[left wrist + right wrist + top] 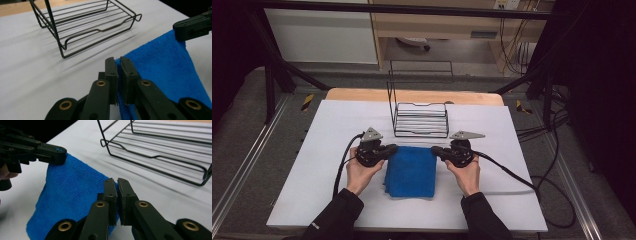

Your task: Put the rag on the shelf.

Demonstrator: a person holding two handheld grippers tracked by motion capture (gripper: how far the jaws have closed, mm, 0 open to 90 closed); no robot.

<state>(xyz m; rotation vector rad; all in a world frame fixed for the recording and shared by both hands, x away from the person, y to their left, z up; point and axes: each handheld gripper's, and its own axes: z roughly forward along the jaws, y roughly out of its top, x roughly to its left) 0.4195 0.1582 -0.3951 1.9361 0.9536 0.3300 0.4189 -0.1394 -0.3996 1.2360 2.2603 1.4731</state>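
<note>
A folded blue cloth lies on the white table sheet near the front middle. My left gripper is shut on the cloth's far left corner, and in the left gripper view blue fabric is pinched between the jaws. My right gripper is shut on the far right corner; the right gripper view has the cloth clamped in the jaws. Each gripper view also catches the other gripper on the opposite corner. A hand holds each gripper.
A black wire rack stands just behind the cloth, its tall back frame rising at the left. The rack is close ahead of both grippers. Cables trail off the table's right side. A wooden edge runs behind the sheet.
</note>
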